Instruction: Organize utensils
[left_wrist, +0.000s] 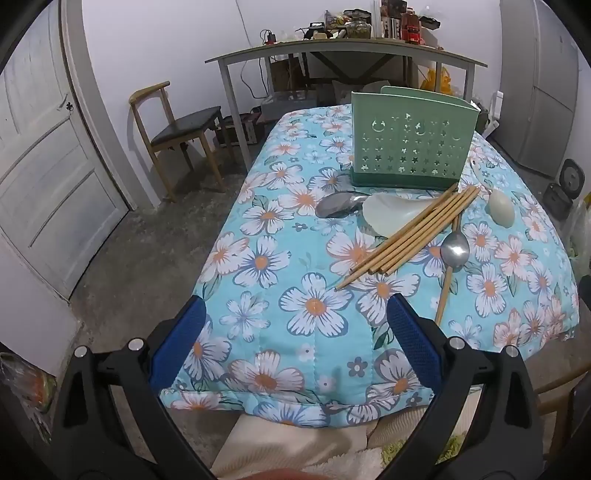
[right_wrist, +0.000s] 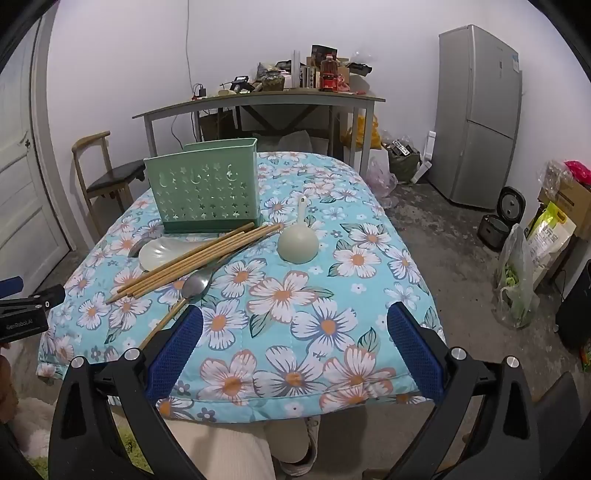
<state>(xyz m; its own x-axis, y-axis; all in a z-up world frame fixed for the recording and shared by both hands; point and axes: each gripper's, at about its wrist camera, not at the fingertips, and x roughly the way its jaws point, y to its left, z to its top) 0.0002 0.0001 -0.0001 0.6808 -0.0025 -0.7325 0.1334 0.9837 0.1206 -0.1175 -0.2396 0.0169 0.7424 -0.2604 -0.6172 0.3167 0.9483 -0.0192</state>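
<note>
Chopsticks lie heaped over spoons just before the empty green holder, awaiting sorting; left gripper and right gripper hover back, fingers wide, holding nothing.

Wooden chopsticks, glossy metal spoon, quilted cloth.

- Home, lived-in kitchen/dining room: bare concrete floor, white panelled door at 9 o'clock.
- Tall grey two-door fridge at 2 o'clock; black rice cooker on floor beside it.
- Grey side table at 12 o'clock, cluttered with jars and bottles.
- Wooden chair with dark seat at 10 o'clock.
- Near table under blue floral quilted cloth.
</note>
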